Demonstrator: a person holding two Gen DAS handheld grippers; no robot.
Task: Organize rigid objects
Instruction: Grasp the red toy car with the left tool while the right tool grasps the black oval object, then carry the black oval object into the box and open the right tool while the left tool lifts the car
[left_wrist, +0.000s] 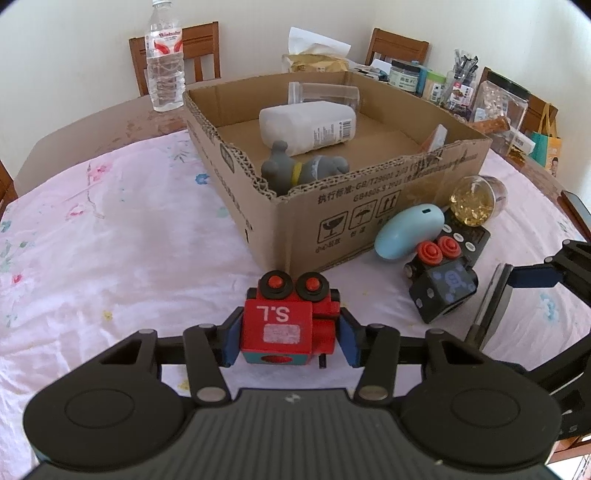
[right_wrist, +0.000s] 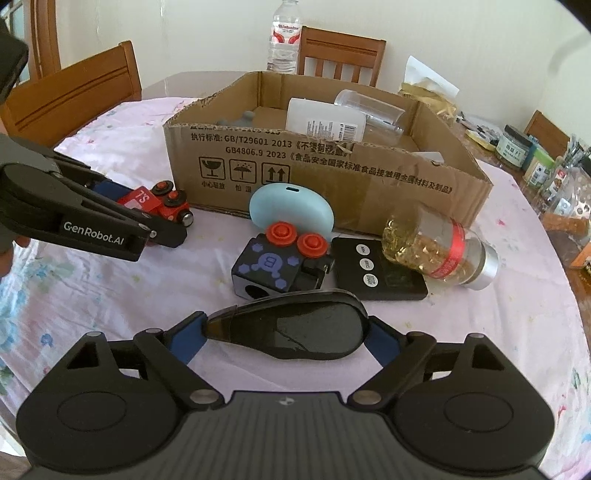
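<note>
A: In the left wrist view the left gripper is clamped on the red toy train, on the tablecloth before the cardboard box. The blue case partly hides the black remote.

B: In the right wrist view the right gripper has the dark flat case between its pads, both touching its ends. The black toy train stands just beyond it. The jar lies on the remote.

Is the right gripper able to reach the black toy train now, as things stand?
Probably not yet. The right gripper already has a dark oval case between its fingers, so they are occupied. The black toy train lies just beyond it on the cloth, with nothing else in between.
</note>
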